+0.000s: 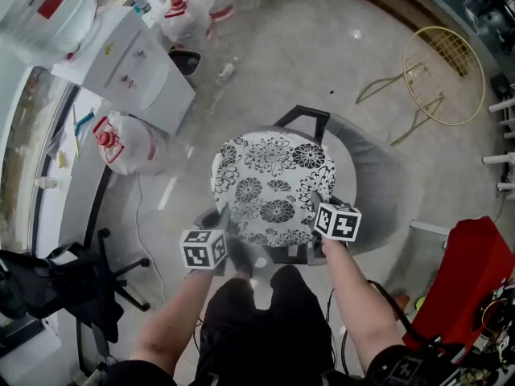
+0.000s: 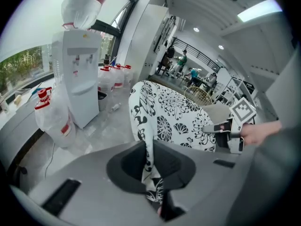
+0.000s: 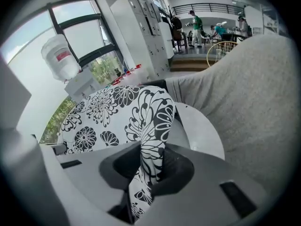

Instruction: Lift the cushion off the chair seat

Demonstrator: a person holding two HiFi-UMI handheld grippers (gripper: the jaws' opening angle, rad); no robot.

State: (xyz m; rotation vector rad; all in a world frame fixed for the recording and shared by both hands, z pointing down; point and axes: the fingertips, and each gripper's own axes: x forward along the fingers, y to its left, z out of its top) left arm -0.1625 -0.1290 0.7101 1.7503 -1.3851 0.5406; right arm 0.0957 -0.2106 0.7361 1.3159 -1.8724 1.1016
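A round white cushion [image 1: 273, 185] with black flower print hangs above the grey chair [image 1: 366, 175], held at its near edge by both grippers. My left gripper [image 1: 224, 230] is shut on the cushion's near left rim [image 2: 149, 173]. My right gripper [image 1: 320, 212] is shut on the near right rim [image 3: 151, 166]. In the left gripper view the cushion [image 2: 178, 117] stretches away to the right gripper [image 2: 230, 128]. The right gripper view shows the cushion [image 3: 117, 112] raised off the pale seat [image 3: 200, 131], with the grey backrest [image 3: 254, 102] at the right.
A white water dispenser [image 1: 129, 63] and several water jugs [image 1: 189, 14] stand at the far left. A gold wire chair [image 1: 442, 75] lies at the far right. A black office chair [image 1: 72, 284] is at the near left, a red box [image 1: 467, 288] at the near right.
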